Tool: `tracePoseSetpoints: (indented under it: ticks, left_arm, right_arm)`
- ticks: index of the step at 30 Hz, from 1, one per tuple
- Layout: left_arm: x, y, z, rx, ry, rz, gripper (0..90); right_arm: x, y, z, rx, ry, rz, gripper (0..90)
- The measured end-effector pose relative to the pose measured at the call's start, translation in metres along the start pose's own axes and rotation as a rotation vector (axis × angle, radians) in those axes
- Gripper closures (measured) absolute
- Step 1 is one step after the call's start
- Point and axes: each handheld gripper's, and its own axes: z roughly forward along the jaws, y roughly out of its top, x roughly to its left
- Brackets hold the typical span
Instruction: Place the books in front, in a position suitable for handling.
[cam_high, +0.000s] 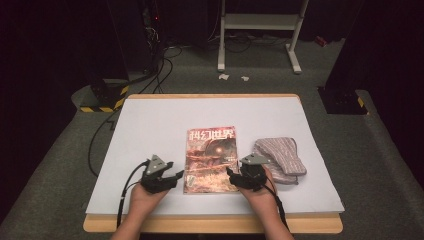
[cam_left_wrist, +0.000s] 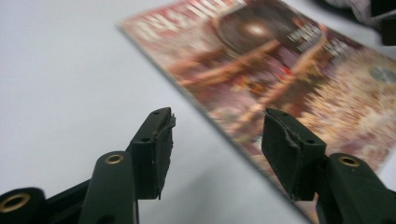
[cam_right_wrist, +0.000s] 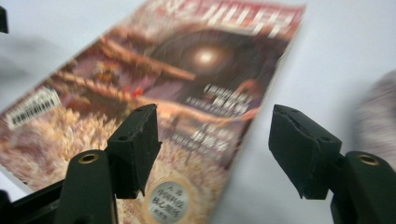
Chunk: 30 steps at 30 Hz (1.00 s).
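Note:
A magazine (cam_high: 211, 159) with a red-brown cover and white title characters lies flat on the middle of the white table top (cam_high: 150, 125). My left gripper (cam_high: 176, 175) hovers by the magazine's near left corner. In the left gripper view its jaws stand open (cam_left_wrist: 217, 123), with nothing between them and the magazine's (cam_left_wrist: 280, 70) edge running just beyond. My right gripper (cam_high: 231, 172) is at the magazine's near right corner. Its jaws also stand open (cam_right_wrist: 215, 116) above the cover (cam_right_wrist: 187, 70), holding nothing.
A folded striped grey-pink cloth (cam_high: 280, 160) lies just right of the magazine, close to my right hand. The table's wooden front edge (cam_high: 210, 224) is near my wrists. Beyond the table are floor cables (cam_high: 150, 75) and a white metal stand (cam_high: 260, 30).

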Motion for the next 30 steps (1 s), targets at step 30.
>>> tracePoseSetpoints:
  ticks: [30]
  left_arm:
    - [0.062,-0.032,-0.050,-0.085,0.111,-0.102,24.8]
  right_arm:
    - [-0.129,-0.021,-0.021,0.099,-0.201,0.177,21.5]
